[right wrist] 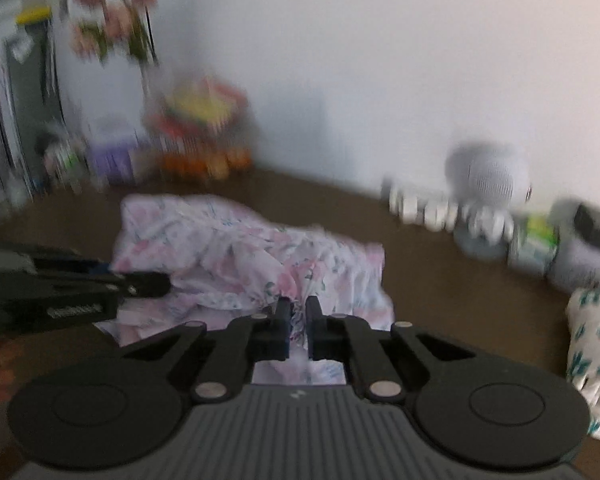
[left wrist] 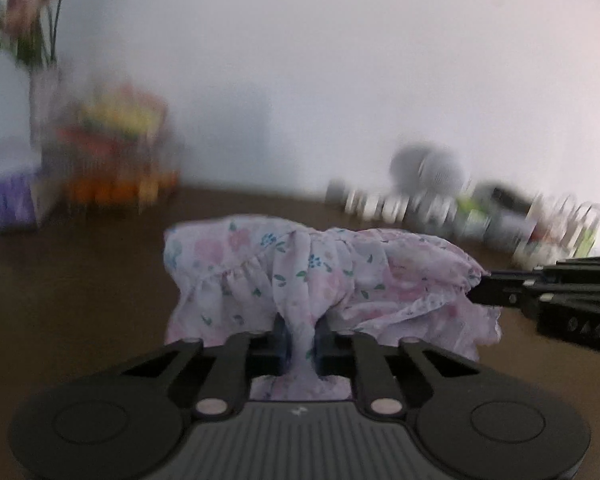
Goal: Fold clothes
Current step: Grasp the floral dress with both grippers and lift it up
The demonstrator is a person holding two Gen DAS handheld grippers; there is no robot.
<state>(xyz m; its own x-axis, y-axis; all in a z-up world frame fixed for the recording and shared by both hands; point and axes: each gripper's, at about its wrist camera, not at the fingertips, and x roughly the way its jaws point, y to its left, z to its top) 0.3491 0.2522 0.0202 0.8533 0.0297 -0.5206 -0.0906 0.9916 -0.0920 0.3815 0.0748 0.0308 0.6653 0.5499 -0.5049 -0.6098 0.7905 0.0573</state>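
Observation:
A pale floral garment [left wrist: 300, 276] with pink and green print lies bunched on the brown table [left wrist: 80, 300]; it also shows in the right wrist view [right wrist: 240, 256]. My left gripper [left wrist: 300, 340] is shut on a fold of it near the front edge. My right gripper [right wrist: 297, 320] is shut on another fold of the same garment. In the left wrist view the right gripper [left wrist: 480, 288] enters from the right, at the cloth's right edge. In the right wrist view the left gripper [right wrist: 160, 284] enters from the left.
Along the back wall stand a vase of pink flowers [right wrist: 112, 28], a colourful basket [left wrist: 116, 148], a purple pack [right wrist: 112, 160], a white round device [right wrist: 488, 176] and small jars [right wrist: 424, 208]. A second floral cloth [right wrist: 596, 360] lies at the right.

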